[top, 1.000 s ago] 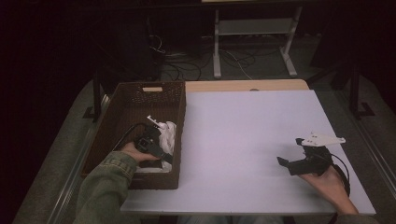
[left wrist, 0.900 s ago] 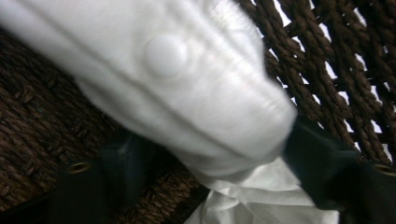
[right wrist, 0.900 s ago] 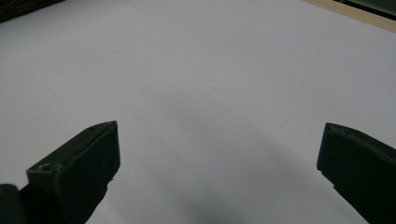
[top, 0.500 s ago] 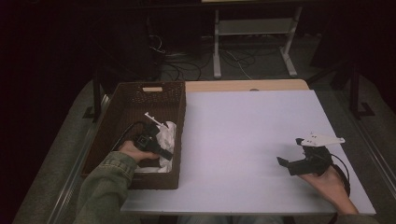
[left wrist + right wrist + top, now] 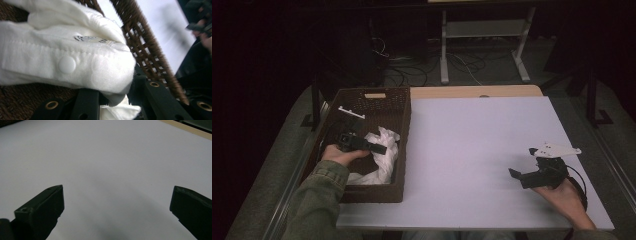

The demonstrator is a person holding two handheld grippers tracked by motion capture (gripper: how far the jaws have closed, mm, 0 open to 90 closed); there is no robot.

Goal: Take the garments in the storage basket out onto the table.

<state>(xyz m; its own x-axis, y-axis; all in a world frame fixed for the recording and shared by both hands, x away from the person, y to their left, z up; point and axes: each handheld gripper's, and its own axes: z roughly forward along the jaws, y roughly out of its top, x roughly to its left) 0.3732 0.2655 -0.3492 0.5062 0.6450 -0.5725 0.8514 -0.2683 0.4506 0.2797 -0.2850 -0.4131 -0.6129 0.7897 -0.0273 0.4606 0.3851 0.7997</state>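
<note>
Far left, on the bench (image 5: 482, 150): brown wicker basket (image 5: 404, 125), open-topped, its right wall along the left edge of the white surface. Inside, along the far-left wall, a small white strip (image 5: 351, 112); at the far wall, a tan tag (image 5: 375, 95). In the near right part of the basket, white garment (image 5: 382, 155), crumpled, one fold raised toward the centre.

Over the basket's middle: left claw (image 5: 379, 148), held in a hand (image 5: 339, 154) with an olive sleeve (image 5: 314, 205) entering from the near edge, jaws pointing right. Jaws just closed, clamped on a fold of the garment. In the left gripper view, left claw (image 5: 116, 100) pinching a hemmed band of the white garment (image 5: 62, 60), with a round snap (image 5: 67, 64) and a small printed label (image 5: 93, 39) on the cloth; woven basket wall (image 5: 140, 42) just beyond, white bench (image 5: 160, 27) past it.

Centre: bare white bench surface, pale wooden edge (image 5: 472, 91) along the far side.

Near right: right claw (image 5: 519, 177), resting low over the bench in an upturned hand (image 5: 564, 197), jaws pointing left, grey three-cornered plate (image 5: 557, 149) on top. In the right gripper view, right claw (image 5: 116, 202) spread wide, both black jaws apart over plain white bench (image 5: 112, 157), nothing between them. Well apart from basket and garment.
</note>
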